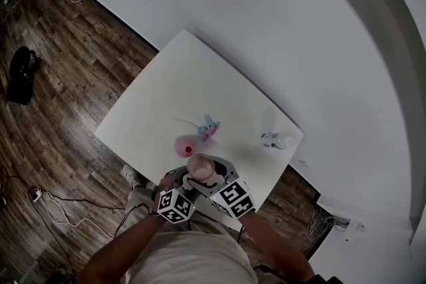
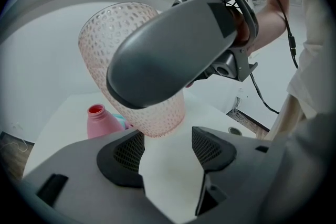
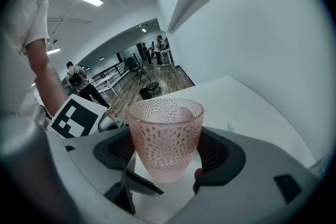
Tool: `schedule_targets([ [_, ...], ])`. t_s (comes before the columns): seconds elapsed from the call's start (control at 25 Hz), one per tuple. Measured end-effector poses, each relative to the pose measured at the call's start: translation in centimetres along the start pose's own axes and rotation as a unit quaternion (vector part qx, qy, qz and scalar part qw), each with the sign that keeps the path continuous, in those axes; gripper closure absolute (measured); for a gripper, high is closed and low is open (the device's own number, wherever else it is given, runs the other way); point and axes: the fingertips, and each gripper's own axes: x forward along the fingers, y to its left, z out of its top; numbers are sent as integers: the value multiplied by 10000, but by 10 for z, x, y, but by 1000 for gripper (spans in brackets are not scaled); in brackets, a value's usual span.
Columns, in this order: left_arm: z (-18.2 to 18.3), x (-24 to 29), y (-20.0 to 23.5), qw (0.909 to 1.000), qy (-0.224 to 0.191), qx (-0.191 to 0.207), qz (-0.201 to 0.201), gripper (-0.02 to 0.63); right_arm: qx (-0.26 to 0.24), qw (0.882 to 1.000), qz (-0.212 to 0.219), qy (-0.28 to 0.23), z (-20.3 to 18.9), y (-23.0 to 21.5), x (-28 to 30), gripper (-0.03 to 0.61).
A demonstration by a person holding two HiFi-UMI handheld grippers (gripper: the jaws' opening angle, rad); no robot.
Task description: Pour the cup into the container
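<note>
Two pink things matter in the head view: an open-necked pink bottle (image 1: 184,145) standing on the white bench (image 1: 200,76), and the dimpled cup (image 1: 200,167) held just beside it, nearer the person. In the left gripper view, the left gripper (image 2: 160,152) has its fingers (image 2: 118,157) apart, with only bare bench between them. In the right gripper view, the right gripper (image 3: 166,152) has its fingers (image 3: 220,157) clamped on the upright cup's lower wall. The cup looks rigid, light and perhaps breakable, and this low side hold leaves the rim free.
</note>
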Motion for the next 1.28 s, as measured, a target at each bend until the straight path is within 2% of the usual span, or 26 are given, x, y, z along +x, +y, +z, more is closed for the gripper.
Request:
schedule_targets([
  [0.88,-18,10,-3,9994,169,-77,-275,322,151,9987,-39,477,-17,-4,18,213],
  [1.28,-20,11,-2,9995,154,-102,-264,322,179,9982,-63,570,-18,-4,22,213],
])
